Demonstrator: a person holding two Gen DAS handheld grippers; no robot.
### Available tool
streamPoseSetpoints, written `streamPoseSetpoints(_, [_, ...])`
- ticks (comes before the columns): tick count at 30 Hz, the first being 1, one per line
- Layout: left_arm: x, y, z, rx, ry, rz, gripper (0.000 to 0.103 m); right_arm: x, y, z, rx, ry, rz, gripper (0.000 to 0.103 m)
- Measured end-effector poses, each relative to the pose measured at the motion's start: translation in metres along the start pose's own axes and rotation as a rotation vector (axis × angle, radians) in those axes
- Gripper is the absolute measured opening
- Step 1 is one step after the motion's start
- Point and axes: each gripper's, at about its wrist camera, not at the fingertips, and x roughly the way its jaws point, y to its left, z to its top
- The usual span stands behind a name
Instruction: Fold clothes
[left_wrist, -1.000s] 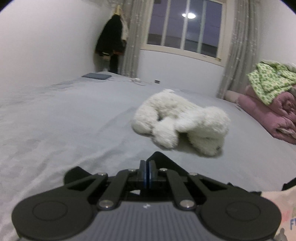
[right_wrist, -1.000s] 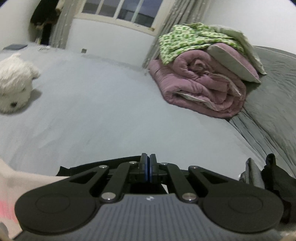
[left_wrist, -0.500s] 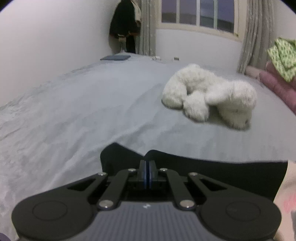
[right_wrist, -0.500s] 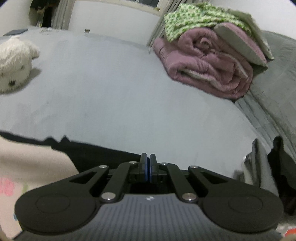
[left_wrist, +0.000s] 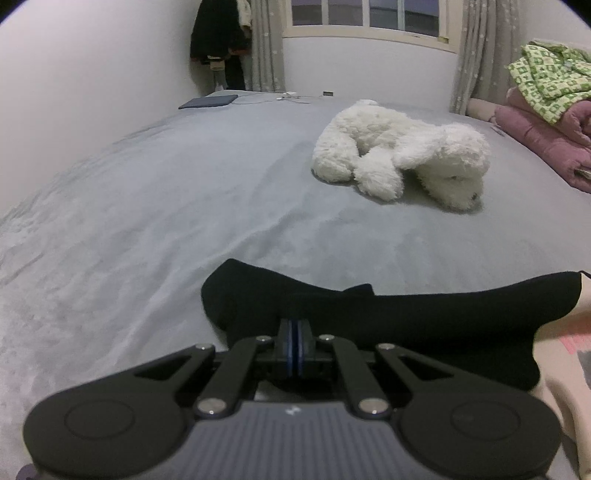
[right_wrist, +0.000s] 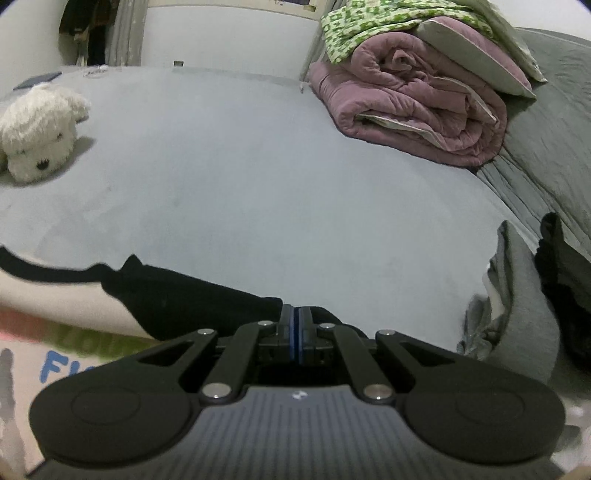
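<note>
A cream shirt with black sleeves and a coloured print lies on the grey bed. In the left wrist view my left gripper (left_wrist: 295, 326) is shut on the black sleeve (left_wrist: 424, 317), with the cream body (left_wrist: 569, 373) at the right edge. In the right wrist view my right gripper (right_wrist: 295, 314) is shut on the other black sleeve (right_wrist: 184, 299); the cream body with blue and green lettering (right_wrist: 62, 339) lies at the left. Both grippers sit low over the bed.
A white plush dog (left_wrist: 399, 155) lies mid-bed and also shows in the right wrist view (right_wrist: 37, 133). A rolled pink quilt (right_wrist: 417, 99) topped with green patterned cloth (right_wrist: 354, 26) sits at the right. Grey and black garments (right_wrist: 517, 295) lie near right. A dark tablet (left_wrist: 208, 101) lies far back.
Both grippers have moved forward and dipped toward the bed, carrying the shirt's black sleeves outward. More black sleeve and cream body now show spread on the bed.
</note>
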Motion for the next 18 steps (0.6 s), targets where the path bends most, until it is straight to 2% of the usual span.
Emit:
streamPoseSetpoints(3, [-0.006, 0.004, -0.005, 0.018, 0.018, -0.017, 0.003, -0.008, -0.004, -0.003, -0.005, 0.000, 0.014, 0.000])
streamPoseSetpoints(6, [-0.008, 0.007, -0.013, 0.041, 0.050, -0.037, 0.003, -0.009, -0.010, -0.011, -0.034, 0.012, -0.027, 0.000])
streamPoseSetpoints(11, [-0.008, 0.001, -0.022, 0.107, 0.099, -0.057, 0.004, -0.004, -0.025, -0.028, -0.008, 0.057, -0.004, 0.000])
streamPoseSetpoints(13, [-0.013, -0.002, -0.020, 0.110, 0.094, -0.066, 0.005, -0.006, -0.025, -0.029, 0.002, 0.051, 0.017, 0.008])
streamPoseSetpoints(15, [-0.017, -0.003, -0.015, 0.109, 0.087, -0.082, 0.012, -0.008, -0.024, -0.026, 0.006, 0.038, 0.035, 0.018])
streamPoseSetpoints(16, [-0.020, -0.004, -0.013, 0.108, 0.083, -0.090, 0.018, -0.011, -0.023, -0.024, 0.004, 0.027, 0.043, 0.023])
streamPoseSetpoints(17, [-0.023, -0.005, -0.012, 0.106, 0.078, -0.101, 0.032, -0.013, -0.021, -0.021, 0.001, 0.015, 0.052, 0.039])
streamPoseSetpoints(18, [-0.026, -0.006, -0.010, 0.104, 0.067, -0.112, 0.040, -0.016, -0.018, -0.018, -0.006, -0.002, 0.061, 0.048])
